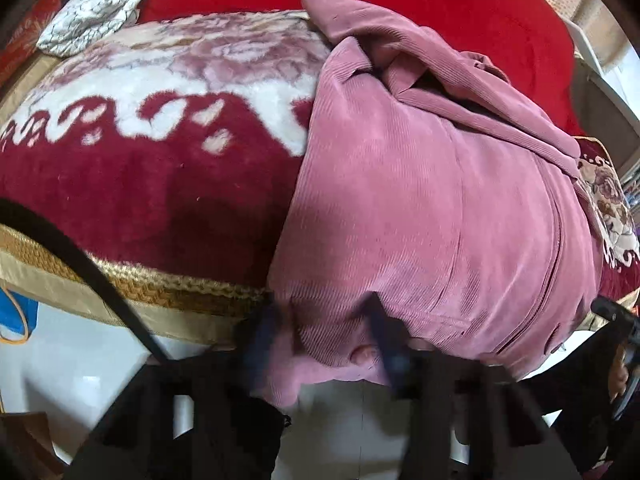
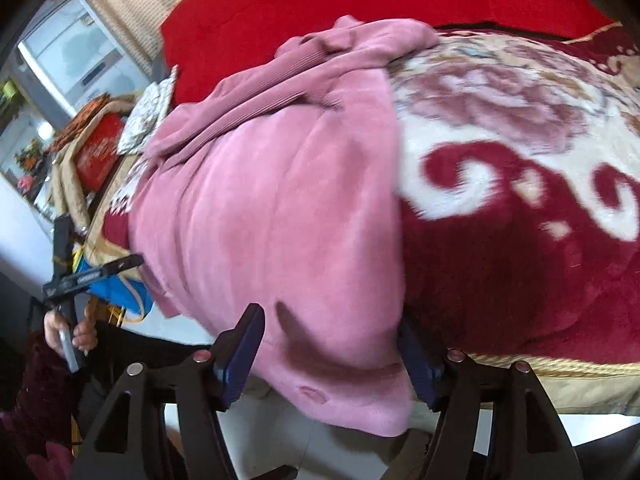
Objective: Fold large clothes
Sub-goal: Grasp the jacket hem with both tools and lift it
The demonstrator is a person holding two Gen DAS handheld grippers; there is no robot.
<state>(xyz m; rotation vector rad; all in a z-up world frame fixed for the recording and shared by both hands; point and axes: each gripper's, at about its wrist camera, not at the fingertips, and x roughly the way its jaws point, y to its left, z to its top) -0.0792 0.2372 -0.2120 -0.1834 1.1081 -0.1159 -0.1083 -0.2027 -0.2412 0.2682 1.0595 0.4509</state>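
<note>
Pink corduroy garment spread on a floral red blanket covering the bed, hem hanging over the near edge. Left gripper: 2 fingers part-closed astride the blurred hem; contact cannot be told. Right gripper: fingers wide, straddling the hem corner.

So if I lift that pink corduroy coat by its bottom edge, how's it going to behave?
The pink coat is probably floppy: its hem already droops over the edge of the blanket, so it should sag between the left gripper and right gripper. It looks thick, so likely heavy. The ribbed cloth on plush pile may drag rather than slide.
</note>
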